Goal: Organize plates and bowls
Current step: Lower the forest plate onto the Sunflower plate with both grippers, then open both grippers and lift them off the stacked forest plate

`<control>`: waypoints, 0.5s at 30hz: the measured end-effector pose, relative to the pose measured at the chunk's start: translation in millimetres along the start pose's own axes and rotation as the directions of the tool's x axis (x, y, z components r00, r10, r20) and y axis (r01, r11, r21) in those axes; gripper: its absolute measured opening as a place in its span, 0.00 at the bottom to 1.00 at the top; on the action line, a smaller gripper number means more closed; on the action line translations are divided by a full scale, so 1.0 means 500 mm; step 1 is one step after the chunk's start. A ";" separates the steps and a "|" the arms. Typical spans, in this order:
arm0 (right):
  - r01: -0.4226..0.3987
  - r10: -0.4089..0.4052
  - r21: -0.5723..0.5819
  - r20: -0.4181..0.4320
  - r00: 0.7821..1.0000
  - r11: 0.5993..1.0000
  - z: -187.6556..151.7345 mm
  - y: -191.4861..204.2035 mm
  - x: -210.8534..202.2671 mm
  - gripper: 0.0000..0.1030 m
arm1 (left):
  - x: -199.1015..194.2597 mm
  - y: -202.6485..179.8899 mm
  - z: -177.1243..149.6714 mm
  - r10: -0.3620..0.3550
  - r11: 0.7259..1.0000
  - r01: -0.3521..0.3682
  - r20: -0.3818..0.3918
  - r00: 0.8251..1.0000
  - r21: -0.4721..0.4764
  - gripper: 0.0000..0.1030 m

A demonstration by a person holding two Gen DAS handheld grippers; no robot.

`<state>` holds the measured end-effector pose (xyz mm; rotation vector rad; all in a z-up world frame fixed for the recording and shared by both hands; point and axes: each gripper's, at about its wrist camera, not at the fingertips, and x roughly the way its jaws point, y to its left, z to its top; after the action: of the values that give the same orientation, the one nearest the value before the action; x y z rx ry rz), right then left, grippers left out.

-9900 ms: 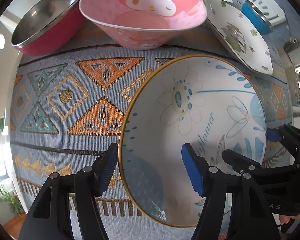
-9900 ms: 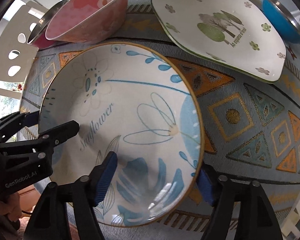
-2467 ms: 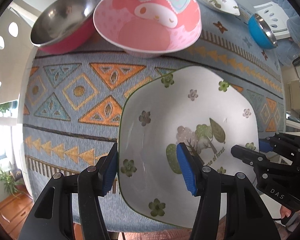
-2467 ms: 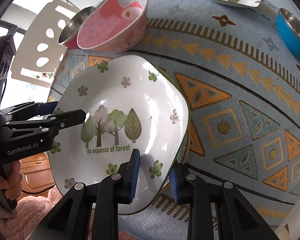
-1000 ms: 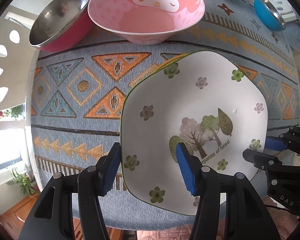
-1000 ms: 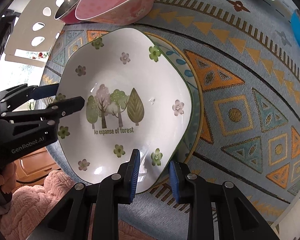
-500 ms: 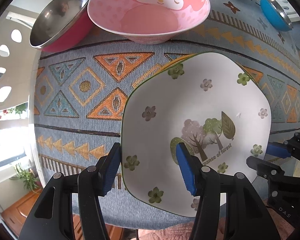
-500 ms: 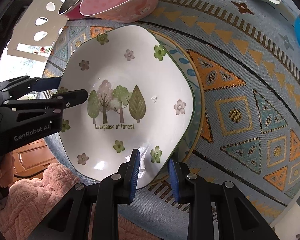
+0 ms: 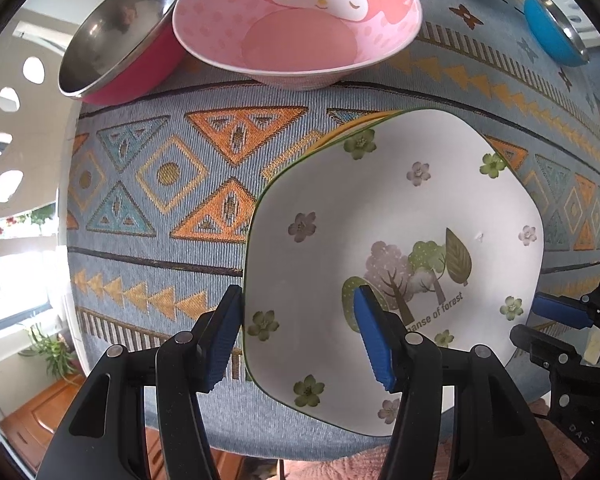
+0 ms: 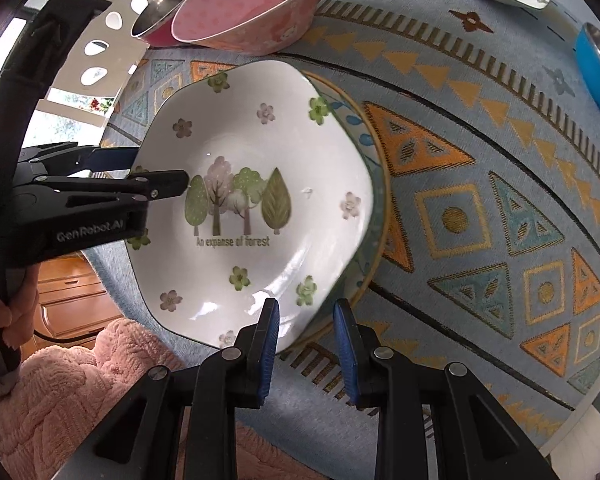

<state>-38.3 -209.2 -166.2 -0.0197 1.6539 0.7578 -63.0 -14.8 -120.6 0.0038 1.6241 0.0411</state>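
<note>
plate [image 10: 260, 200] sits nested on the blue-flowered dish [image 10: 374, 184] near the cloth's [image 9: 180, 216] front edge. to finish well, let both sides go evenly and back straight off without dragging it. left gripper [image 9: 296, 340] straddles its rim, jaws part open, pads not visibly pressing; right gripper [image 10: 306, 344] is nearly closed about the near edge, though i cannot tell if it pinches. squarish, white, green-rimmed, with printed trees and small flowers.
</note>
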 end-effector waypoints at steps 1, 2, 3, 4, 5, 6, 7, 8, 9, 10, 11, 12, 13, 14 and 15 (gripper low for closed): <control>-0.004 0.004 0.012 -0.004 1.000 1.000 0.000 -0.005 0.002 0.27 | 0.001 0.004 0.000 -0.002 1.000 0.002 -0.002 1.000 -0.004 0.53; -0.014 0.014 0.023 -0.003 1.000 1.000 -0.002 -0.011 0.002 0.27 | 0.002 0.007 -0.001 0.001 1.000 -0.001 -0.002 1.000 -0.007 0.53; -0.026 0.026 0.036 0.002 1.000 0.999 -0.004 -0.017 -0.001 0.27 | 0.000 0.010 -0.002 0.005 1.000 -0.005 -0.001 1.000 -0.012 0.53; -0.030 0.029 0.041 0.006 1.000 0.999 -0.005 -0.021 -0.003 0.27 | -0.001 0.013 -0.003 0.005 1.000 -0.005 -0.001 1.000 -0.015 0.53; -0.032 0.031 0.046 0.010 0.999 0.998 -0.006 -0.024 -0.005 0.27 | -0.002 0.016 -0.004 0.007 1.000 -0.007 -0.001 1.000 -0.020 0.53; -0.034 0.034 0.051 0.016 0.999 0.998 -0.007 -0.028 -0.007 0.27 | -0.003 0.020 -0.006 0.010 1.000 -0.010 -0.001 1.000 -0.023 0.53; -0.037 0.036 0.054 0.018 0.999 0.998 -0.008 -0.032 -0.009 0.27 | -0.005 0.022 -0.008 0.013 1.000 -0.013 0.000 1.000 -0.027 0.53; -0.040 0.039 0.058 0.021 0.999 0.997 -0.008 -0.035 -0.010 0.27 | -0.008 0.027 -0.009 0.017 0.999 -0.016 0.002 1.000 -0.030 0.53; -0.042 0.040 0.062 0.024 0.999 0.997 -0.009 -0.039 -0.012 0.27 | -0.011 0.034 -0.011 0.019 0.999 -0.019 0.003 1.000 -0.034 0.53; -0.040 0.038 0.065 0.030 0.999 0.997 -0.010 -0.043 -0.015 0.27 | -0.013 0.036 -0.013 0.021 0.999 -0.021 0.004 1.000 -0.036 0.53; -0.038 0.036 0.067 0.035 0.999 0.997 -0.010 -0.050 -0.019 0.27 | -0.017 0.039 -0.015 0.021 0.999 -0.021 0.004 1.000 -0.038 0.53; -0.036 0.033 0.072 0.045 0.998 0.997 -0.011 -0.054 -0.024 0.27 | -0.019 0.040 -0.016 0.019 0.999 -0.019 0.005 1.000 -0.039 0.53; -0.039 0.035 0.076 0.052 0.998 0.996 -0.011 -0.057 -0.027 0.27 | -0.024 0.041 -0.016 0.018 0.999 -0.018 0.009 1.000 -0.042 0.53; -0.044 0.039 0.080 0.061 0.997 0.996 -0.011 -0.060 -0.031 0.27 | -0.031 0.042 -0.018 0.018 0.999 -0.017 0.013 1.000 -0.045 0.53; -0.051 0.045 0.085 0.072 0.996 0.995 -0.011 -0.065 -0.035 0.27 | -0.039 0.045 -0.019 0.015 0.999 -0.015 0.016 1.000 -0.048 0.53</control>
<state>-25.5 -244.2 -165.2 0.1072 1.6242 0.7144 -72.1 6.9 -100.2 -0.0209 1.6065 0.0916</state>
